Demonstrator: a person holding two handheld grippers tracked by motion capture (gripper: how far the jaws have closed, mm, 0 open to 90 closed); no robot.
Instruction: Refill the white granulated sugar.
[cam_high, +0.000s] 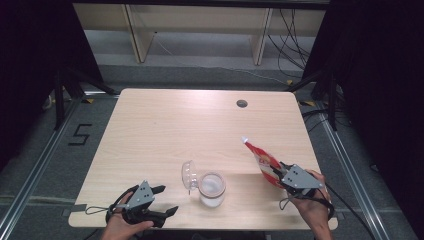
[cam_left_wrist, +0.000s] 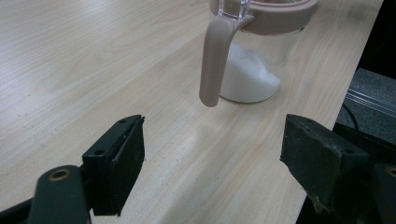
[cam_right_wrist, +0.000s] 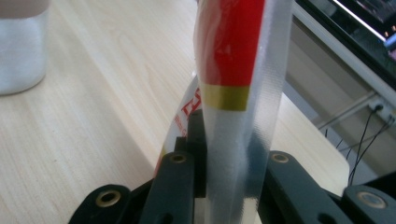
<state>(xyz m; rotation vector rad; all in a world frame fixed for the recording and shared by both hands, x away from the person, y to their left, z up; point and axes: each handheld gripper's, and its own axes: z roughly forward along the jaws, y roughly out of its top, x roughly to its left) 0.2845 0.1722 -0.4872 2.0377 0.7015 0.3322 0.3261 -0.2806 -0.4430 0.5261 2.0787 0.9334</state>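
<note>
A clear jar (cam_high: 212, 189) with white powder in its bottom stands near the table's front edge, its pink-rimmed lid (cam_high: 188, 175) flipped open to its left. In the left gripper view the jar (cam_left_wrist: 252, 70) and its hanging pink clasp (cam_left_wrist: 214, 60) lie just beyond the jaws. My left gripper (cam_high: 165, 200) rests open at the front left, nothing between its fingers. My right gripper (cam_high: 278, 176) is shut on the lower end of a red and white pouch (cam_high: 260, 159), which slants up to the left, right of the jar. The pouch (cam_right_wrist: 238, 70) stands upright between the jaws in the right gripper view.
A round cable hole (cam_high: 242, 103) sits at the table's far right. The table's front edge (cam_high: 200, 227) lies just under both hands. Shelving legs (cam_high: 135, 35) and cables stand on the floor beyond.
</note>
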